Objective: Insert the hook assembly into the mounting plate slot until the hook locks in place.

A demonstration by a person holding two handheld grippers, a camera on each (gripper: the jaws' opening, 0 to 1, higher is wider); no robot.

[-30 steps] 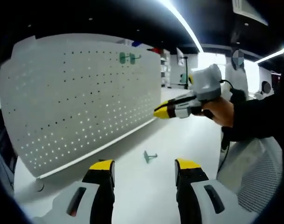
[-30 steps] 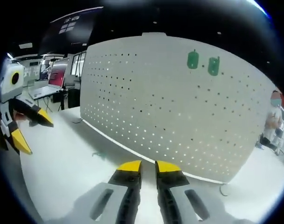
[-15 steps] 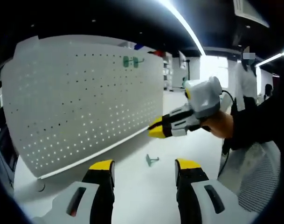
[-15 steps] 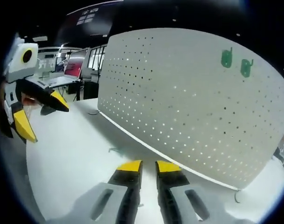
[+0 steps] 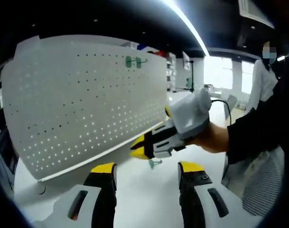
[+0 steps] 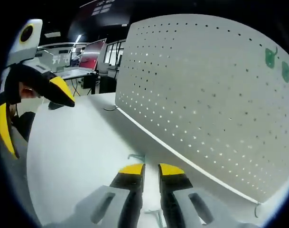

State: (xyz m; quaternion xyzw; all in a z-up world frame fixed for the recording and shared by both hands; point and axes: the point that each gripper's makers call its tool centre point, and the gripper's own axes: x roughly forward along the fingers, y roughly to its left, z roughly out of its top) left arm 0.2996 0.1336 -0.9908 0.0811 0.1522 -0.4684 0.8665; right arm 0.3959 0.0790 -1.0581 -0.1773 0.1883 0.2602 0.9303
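A bare white desk (image 6: 78,156) lies beneath both hand-held grippers: the left hand-held gripper (image 5: 146,172) gapes empty; the right hand-held gripper (image 6: 151,169), nearly closed and empty, faces the pegboard (image 6: 215,90) ahead.

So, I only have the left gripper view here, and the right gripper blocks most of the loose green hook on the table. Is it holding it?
Observer: No. In the right gripper view the hook lies on the table just beyond the right gripper, untouched.
Operator: How do its jaws stand?
Observer: Close together, with nothing between the tips.
Operator: What is behind my left gripper?
Observer: The left gripper has desks with monitors behind it.
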